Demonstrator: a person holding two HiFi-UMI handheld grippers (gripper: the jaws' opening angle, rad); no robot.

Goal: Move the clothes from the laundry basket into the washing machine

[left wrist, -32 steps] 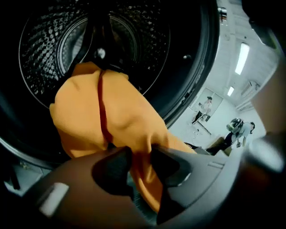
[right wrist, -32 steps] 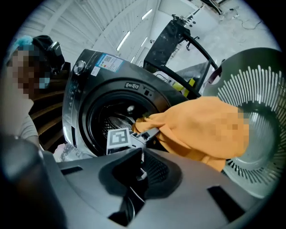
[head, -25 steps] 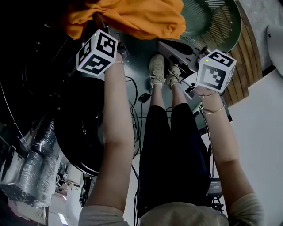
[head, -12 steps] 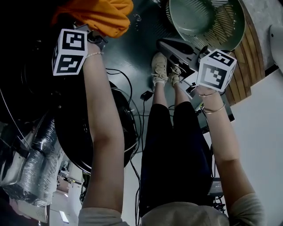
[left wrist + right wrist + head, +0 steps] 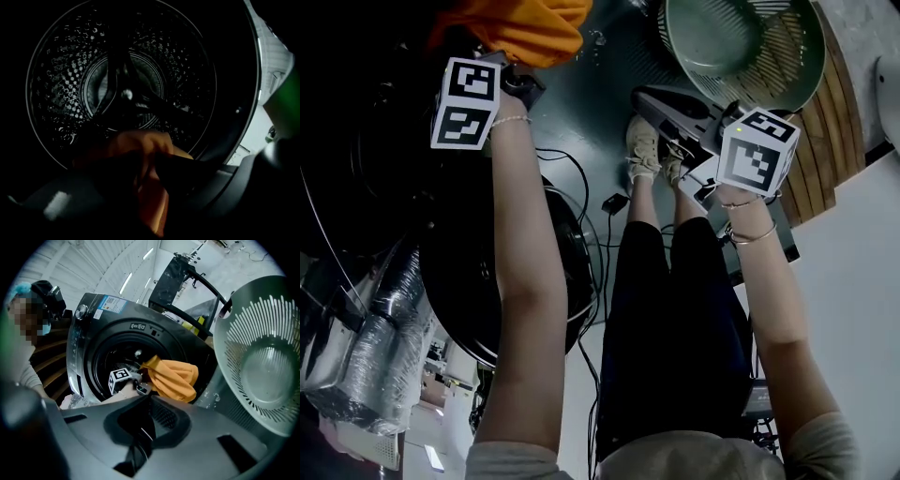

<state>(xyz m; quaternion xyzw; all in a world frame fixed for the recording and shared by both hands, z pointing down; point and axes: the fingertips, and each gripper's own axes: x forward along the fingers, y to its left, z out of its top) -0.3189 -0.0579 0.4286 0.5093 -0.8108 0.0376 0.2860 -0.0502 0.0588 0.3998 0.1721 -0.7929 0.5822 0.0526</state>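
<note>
Orange garment (image 5: 525, 28), green slotted basket (image 5: 797, 47), black washing machine (image 5: 82, 357).

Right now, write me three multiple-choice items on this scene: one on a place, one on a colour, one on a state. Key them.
1. Where is the orange garment?
A. on the floor by the shoes
B. at the mouth of the washing machine drum
C. over the person's knees

2. What colour is the laundry basket?
A. pale green
B. red
C. yellow

3. How do the jaws of the right gripper stand?
A. wide apart
B. closed on the garment
C. together on nothing

Key:
1 B: it lies at the drum's rim, between the jaws of the left gripper, which have just been opening.
2 A: its slatted wall shows pale green in the head view.
3 C: the right gripper view shows them meeting, with no cloth there.
</note>
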